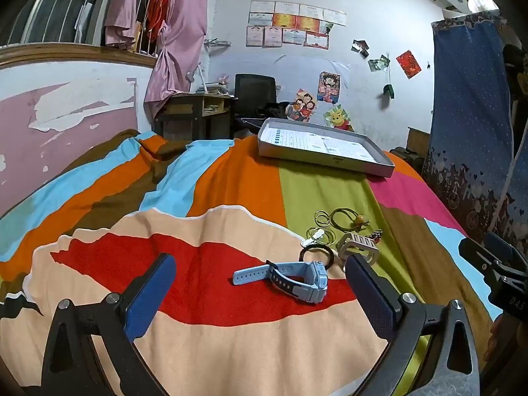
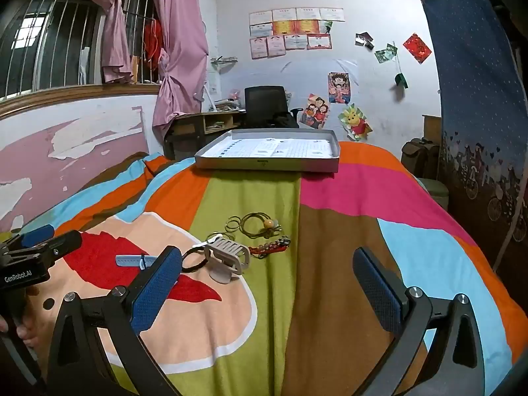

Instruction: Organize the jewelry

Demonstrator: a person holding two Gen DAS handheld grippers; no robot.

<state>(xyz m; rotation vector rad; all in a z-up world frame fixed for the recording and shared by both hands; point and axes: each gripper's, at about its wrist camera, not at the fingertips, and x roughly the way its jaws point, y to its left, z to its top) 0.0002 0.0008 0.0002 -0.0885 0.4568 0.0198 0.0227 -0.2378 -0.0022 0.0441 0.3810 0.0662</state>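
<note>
A light blue watch (image 1: 290, 279) lies on the red patch of the bedspread, between and just beyond the open fingers of my left gripper (image 1: 260, 290). Only its strap (image 2: 132, 260) shows in the right wrist view. Beside it lie a black hair tie (image 1: 316, 252), a beige claw clip (image 2: 227, 257), several thin gold rings (image 2: 234, 223), a green cord with a bead (image 2: 264, 223) and a red beaded bracelet (image 2: 270, 247). My right gripper (image 2: 267, 283) stands open over the green and brown stripes, nothing between its fingers. A shallow grey tray (image 2: 264, 164) sits at the far end.
The striped bedspread (image 2: 363, 231) covers the whole bed. A desk (image 2: 204, 125) and black chair (image 2: 264, 105) stand behind the bed. A blue curtain (image 2: 478, 99) hangs at the right, a pink wall (image 1: 66, 125) runs along the left.
</note>
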